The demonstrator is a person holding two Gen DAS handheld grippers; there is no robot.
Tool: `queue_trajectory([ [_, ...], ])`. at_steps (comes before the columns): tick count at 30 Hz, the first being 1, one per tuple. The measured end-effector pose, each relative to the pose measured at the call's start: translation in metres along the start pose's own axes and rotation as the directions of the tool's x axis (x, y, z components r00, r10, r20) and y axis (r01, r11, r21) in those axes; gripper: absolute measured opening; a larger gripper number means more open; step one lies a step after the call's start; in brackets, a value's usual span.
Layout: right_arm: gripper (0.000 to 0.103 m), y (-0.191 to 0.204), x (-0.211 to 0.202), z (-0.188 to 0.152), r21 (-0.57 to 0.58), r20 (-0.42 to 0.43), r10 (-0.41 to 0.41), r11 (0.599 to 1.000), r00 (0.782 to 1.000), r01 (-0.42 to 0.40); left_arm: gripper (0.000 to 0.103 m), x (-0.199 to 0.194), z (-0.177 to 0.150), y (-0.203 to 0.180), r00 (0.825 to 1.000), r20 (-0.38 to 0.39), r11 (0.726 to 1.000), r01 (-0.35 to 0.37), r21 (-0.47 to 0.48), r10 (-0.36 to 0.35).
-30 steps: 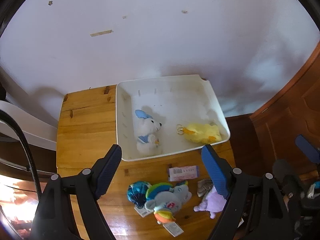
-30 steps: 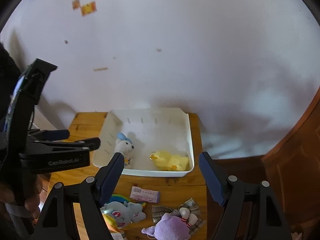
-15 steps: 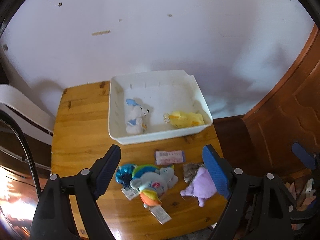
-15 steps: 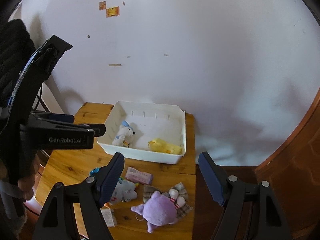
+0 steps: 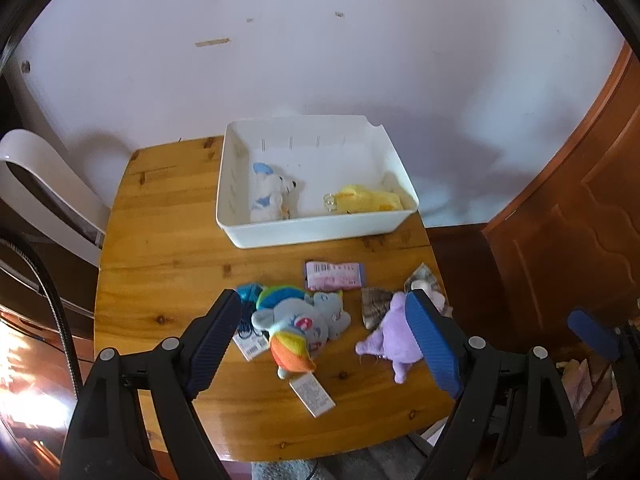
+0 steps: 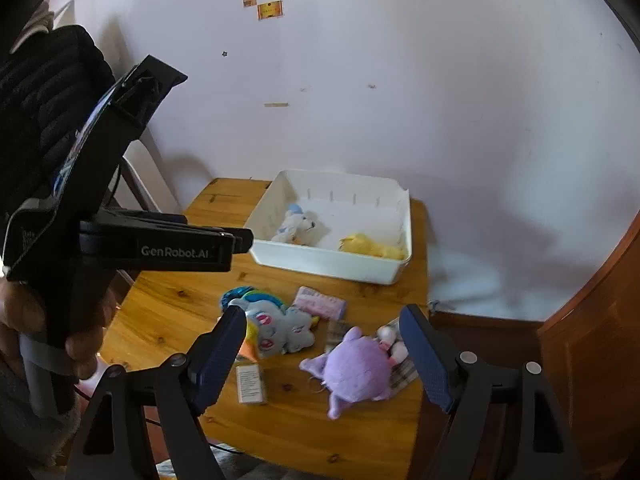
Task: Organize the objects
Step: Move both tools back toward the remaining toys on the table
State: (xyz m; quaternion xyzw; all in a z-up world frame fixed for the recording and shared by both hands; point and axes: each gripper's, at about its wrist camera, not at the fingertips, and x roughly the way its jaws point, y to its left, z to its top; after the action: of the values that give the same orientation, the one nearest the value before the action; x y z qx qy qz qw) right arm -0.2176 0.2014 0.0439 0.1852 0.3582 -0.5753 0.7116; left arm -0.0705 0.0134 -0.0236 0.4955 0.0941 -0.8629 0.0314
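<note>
On the table (image 5: pixel 168 248), the toys look farther off — both grippers have backed away.

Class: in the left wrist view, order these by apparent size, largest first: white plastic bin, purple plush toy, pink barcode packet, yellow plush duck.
1. White plastic bin
2. Purple plush toy
3. Yellow plush duck and pink barcode packet: alike; the duck lies farther away, so unranked.

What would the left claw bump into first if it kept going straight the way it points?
Most likely the rainbow pony. It lies on the table right between the open left claw's fingers, nothing in between as far as the left view shows. Depth is hard to judge, so it might touch down on wood just beside it.
</note>
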Motion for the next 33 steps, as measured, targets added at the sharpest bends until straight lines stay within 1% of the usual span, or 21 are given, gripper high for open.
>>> queue_trajectory([
  [6,0.080,0.004,-0.009,-0.011,-0.009,0.032,0.004,1.000,0.999,-0.004,0.086,-0.006,-0.017,0.001,1.000,0.011,1.000,-0.007,-0.007,0.008],
  [8,0.080,0.003,-0.013,-0.015,-0.021,0.050,-0.015,1.000,0.999,0.016,0.086,-0.008,-0.022,0.001,1.000,0.016,1.000,-0.012,-0.009,0.012],
  [9,0.080,0.003,-0.014,-0.017,-0.028,0.059,-0.040,0.999,0.997,0.041,0.086,-0.009,-0.026,0.001,1.000,0.022,1.000,-0.016,-0.011,0.017],
  [13,0.080,-0.003,-0.010,-0.026,-0.038,0.058,-0.077,0.996,0.995,0.080,0.086,-0.010,-0.036,0.002,0.999,0.033,0.999,-0.036,-0.012,0.036],
  [17,0.080,-0.005,0.004,-0.038,-0.068,0.007,-0.087,0.994,0.996,0.087,0.087,-0.001,-0.048,0.007,0.999,0.016,0.999,-0.049,-0.016,0.050],
  [23,0.080,-0.015,0.034,-0.057,-0.041,-0.098,-0.061,0.997,0.993,0.057,0.086,0.024,-0.068,0.019,0.996,-0.050,0.996,-0.079,-0.033,0.078],
  [30,0.079,-0.028,0.063,-0.075,0.009,-0.186,-0.042,0.999,0.982,0.044,0.086,0.055,-0.089,0.025,0.987,-0.142,0.996,-0.077,-0.037,0.071],
  [33,0.078,-0.032,0.074,-0.083,0.021,-0.218,-0.042,0.999,0.975,0.048,0.086,0.068,-0.094,0.027,0.984,-0.173,0.997,-0.059,-0.051,0.050],
])
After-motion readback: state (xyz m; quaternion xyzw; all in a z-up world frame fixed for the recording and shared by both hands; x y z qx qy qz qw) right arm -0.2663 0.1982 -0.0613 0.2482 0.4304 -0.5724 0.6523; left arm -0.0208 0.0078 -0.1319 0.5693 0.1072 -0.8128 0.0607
